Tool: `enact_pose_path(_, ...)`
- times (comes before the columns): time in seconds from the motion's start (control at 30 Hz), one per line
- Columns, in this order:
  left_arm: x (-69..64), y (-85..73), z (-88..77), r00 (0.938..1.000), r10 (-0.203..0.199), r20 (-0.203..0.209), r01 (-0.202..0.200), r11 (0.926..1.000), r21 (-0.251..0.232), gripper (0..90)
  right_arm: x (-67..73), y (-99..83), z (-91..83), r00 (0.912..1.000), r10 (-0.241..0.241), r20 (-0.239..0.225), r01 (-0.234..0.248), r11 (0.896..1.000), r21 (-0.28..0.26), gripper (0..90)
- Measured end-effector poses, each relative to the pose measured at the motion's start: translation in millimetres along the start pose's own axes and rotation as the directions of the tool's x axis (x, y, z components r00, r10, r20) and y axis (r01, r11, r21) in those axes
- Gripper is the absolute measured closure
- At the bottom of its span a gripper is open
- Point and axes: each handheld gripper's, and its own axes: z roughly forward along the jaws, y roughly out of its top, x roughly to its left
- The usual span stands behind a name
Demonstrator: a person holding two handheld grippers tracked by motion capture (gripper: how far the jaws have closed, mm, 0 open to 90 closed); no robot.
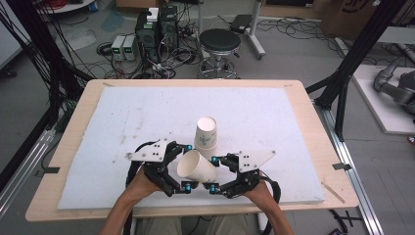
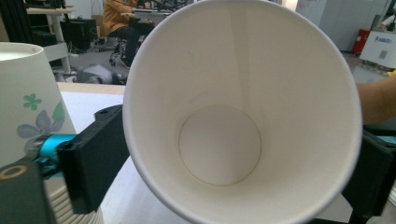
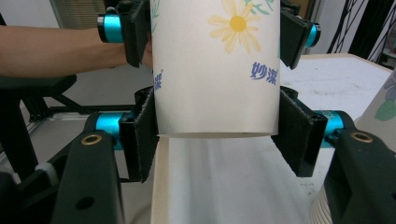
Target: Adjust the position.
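A paper cup [image 1: 196, 167] lies on its side, lifted off the white mat [image 1: 122, 122] near the counter's [image 1: 313, 127] front edge, held from both ends. The left gripper [image 1: 187, 167] has its jaws clamped on the cup near the open mouth — its own view looks straight into the white inside [image 2: 219, 144]. The right gripper [image 1: 214, 174] pinches the base end, jaws against the daisy-printed wall [image 3: 217, 70]. Just behind stands an upturned stack of cups [image 1: 206, 133].
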Motion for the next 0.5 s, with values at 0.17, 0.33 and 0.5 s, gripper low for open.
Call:
enact_pose_path(0.17, -0.1, 0.3, 0.8, 0.9995, 0.011, 0.029, -0.011, 0.9999, -0.009, 14.9, 0.3, -0.4, 1.8, 1.0000, -0.002, -0.009, 0.002, 1.000, 0.002, 38.2)
enact_pose_path(0.33, 0.3, 0.6, 0.3, 0.9993, 0.010, 0.036, -0.009, 0.9998, -0.018, 18.0, 1.0, -0.7, 4.7, 0.9998, 0.000, -0.022, 0.001, 1.000, 0.008, 38.2)
enact_pose_path(0.5, -1.2, 0.8, -0.6, 0.9986, 0.026, 0.045, -0.025, 0.9994, -0.025, 28.2, 0.7, -0.6, 6.5, 0.9998, -0.002, -0.021, 0.002, 1.000, 0.012, 38.2)
